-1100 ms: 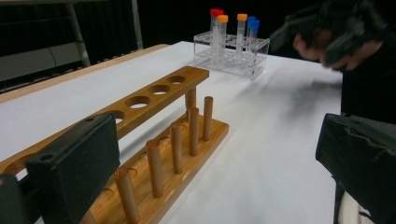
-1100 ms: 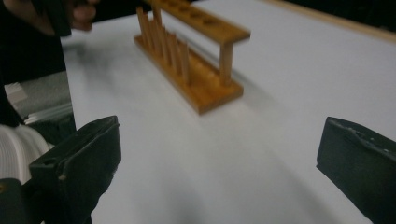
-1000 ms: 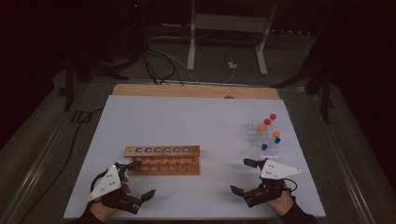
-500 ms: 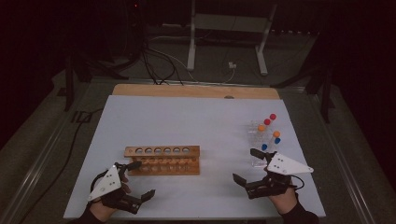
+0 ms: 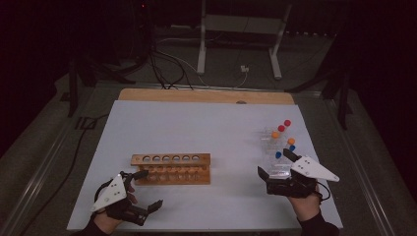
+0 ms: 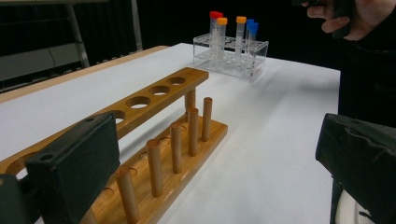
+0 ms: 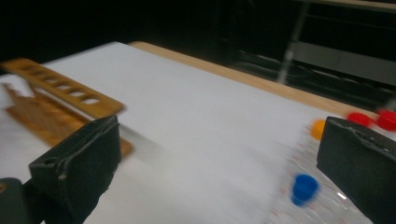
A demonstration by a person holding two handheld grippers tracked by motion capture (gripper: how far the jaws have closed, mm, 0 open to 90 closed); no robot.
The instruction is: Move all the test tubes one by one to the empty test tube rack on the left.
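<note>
Capped tubes (image 5: 282, 137) stood in clear rack (image 5: 275, 164) near bench's right edge; likely light, slick, brittle, best pinched just under caps. Right gripper (image 5: 277, 170) wide open, empty, beside rack; left gripper (image 5: 146, 188) likewise open, empty, by wooden rack (image 5: 170, 168).

The room was dark, with black walls or curtains behind and light falling mainly on the table (image 5: 206, 123). The table had a white top with a strip of bare wood (image 5: 196, 96) along its far edge. Beyond it, on a grey floor (image 5: 314, 73), stood a pale metal stand (image 5: 238, 29) with two legs. Black cables (image 5: 162, 69) lay tangled on the floor near it, beside a small white plug (image 5: 244, 70). Another cable (image 5: 74, 147) ran along the left side.
</note>
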